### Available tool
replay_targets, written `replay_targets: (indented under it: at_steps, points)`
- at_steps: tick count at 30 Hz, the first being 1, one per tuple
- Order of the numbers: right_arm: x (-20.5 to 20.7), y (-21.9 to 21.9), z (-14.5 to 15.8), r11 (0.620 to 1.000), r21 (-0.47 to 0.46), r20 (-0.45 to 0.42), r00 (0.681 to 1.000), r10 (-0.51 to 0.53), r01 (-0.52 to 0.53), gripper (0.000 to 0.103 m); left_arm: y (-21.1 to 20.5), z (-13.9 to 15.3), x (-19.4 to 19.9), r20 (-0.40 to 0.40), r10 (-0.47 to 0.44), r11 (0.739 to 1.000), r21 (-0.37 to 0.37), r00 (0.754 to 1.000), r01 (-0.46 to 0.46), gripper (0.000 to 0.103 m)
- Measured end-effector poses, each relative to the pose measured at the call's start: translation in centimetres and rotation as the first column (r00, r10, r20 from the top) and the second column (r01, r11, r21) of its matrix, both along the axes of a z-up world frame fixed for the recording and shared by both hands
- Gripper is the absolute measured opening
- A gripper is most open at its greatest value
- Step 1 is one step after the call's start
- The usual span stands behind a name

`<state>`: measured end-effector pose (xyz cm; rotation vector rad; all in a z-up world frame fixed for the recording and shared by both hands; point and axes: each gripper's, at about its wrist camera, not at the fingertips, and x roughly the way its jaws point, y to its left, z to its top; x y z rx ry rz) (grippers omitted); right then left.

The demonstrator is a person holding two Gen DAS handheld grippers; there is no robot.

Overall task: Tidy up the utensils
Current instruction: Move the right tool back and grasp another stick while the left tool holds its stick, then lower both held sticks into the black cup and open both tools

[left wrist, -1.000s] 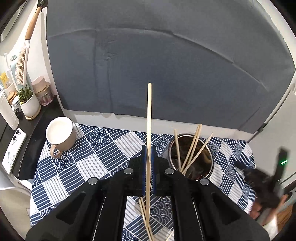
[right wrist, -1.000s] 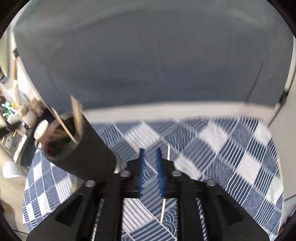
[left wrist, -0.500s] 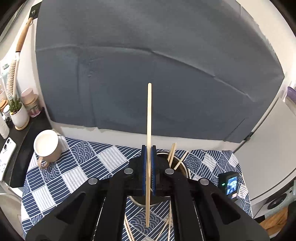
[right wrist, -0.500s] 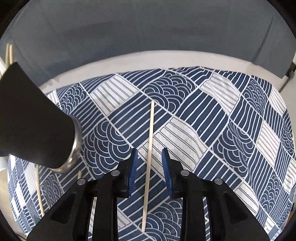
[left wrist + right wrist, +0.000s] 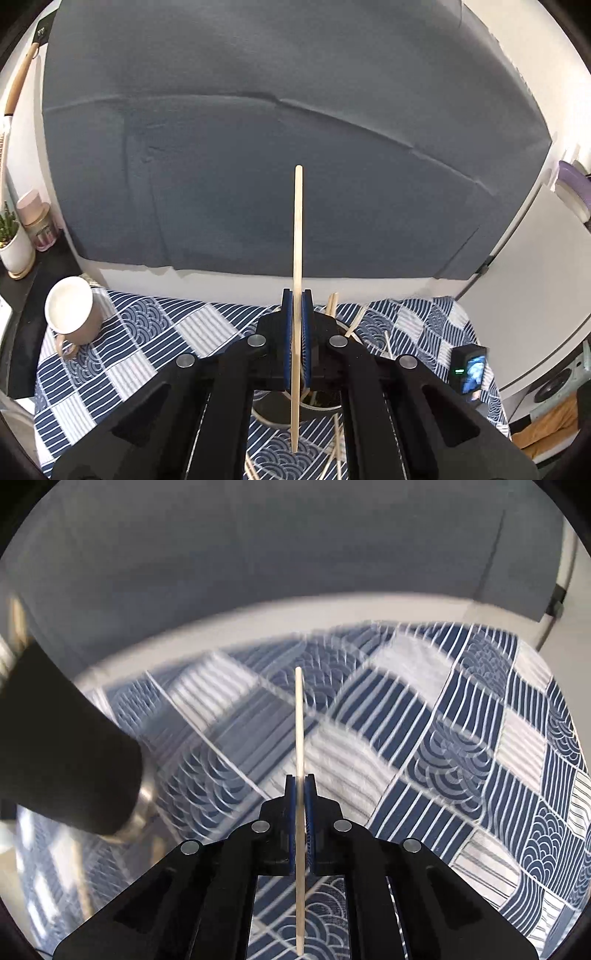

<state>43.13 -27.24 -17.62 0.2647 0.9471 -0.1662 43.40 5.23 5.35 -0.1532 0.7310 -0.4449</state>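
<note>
While the left gripper (image 5: 297,306) hangs over the table, its blue-padded fingers (image 5: 286,332) are pressed together on a thin pale wooden chopstick (image 5: 297,236), which stands nearly upright between them, its top against the backdrop and its lower tip above the cloth. Just beneath and behind those fingers sits the dark cylindrical utensil holder with a metal rim (image 5: 314,404), largely hidden by the gripper body — several more wooden chopsticks (image 5: 332,304) lean out of it, and a few loose sticks (image 5: 338,435) lie on the cloth at its foot.

The right gripper (image 5: 301,786) has just closed its jaws — its blue pads (image 5: 310,812) now clamp a second pale wooden chopstick (image 5: 299,716), held lengthwise above the blue-and-white patterned tablecloth (image 5: 461,738). To its left the same dark holder (image 5: 66,753) looms, blurred.

Further off in the left view, a beige ceramic mug with a white inside (image 5: 70,310) rests on the cloth's left edge, and a small black device with a lit screen (image 5: 469,371) stands at the right. Beyond, a dark grey fabric backdrop (image 5: 258,147) covers the wall.
</note>
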Motion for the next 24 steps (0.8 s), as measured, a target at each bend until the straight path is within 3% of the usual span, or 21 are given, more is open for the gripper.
replay_targets:
  at_steps: [6,11,13,17,20,24]
  points:
    - [-1.8,0.2,9.5,0.994,0.090,0.276,0.961,0.033,-0.060,0.005,-1.2,0.2,0.9,0.001,-0.060,0.995,-0.081,0.998,0.059,0.005]
    - [-0.5,2.5,16.0,0.961,0.165,0.453,0.882,0.126,-0.222,0.005,-1.8,0.4,1.1,0.079,-0.085,0.989,-0.117,0.993,0.094,0.005]
    - [0.3,3.3,16.9,0.946,0.183,0.492,0.858,0.148,-0.268,0.005,-1.7,0.2,1.4,0.094,-0.088,0.982,-0.157,0.992,0.102,0.005]
    - [1.9,5.1,17.5,0.929,0.197,0.540,0.825,0.165,-0.314,0.005,-1.5,-0.8,1.8,0.132,-0.080,0.980,-0.170,0.988,0.102,0.005]
    - [3.1,6.5,17.0,0.917,0.198,0.567,0.804,0.180,-0.346,0.005,-1.5,-2.0,2.1,0.153,-0.077,0.981,-0.166,0.985,0.103,0.005]
    - [4.5,8.0,15.6,0.900,0.206,0.596,0.778,0.197,-0.385,0.005,-1.1,-4.0,2.1,0.163,-0.065,0.972,-0.215,0.984,0.100,0.005]
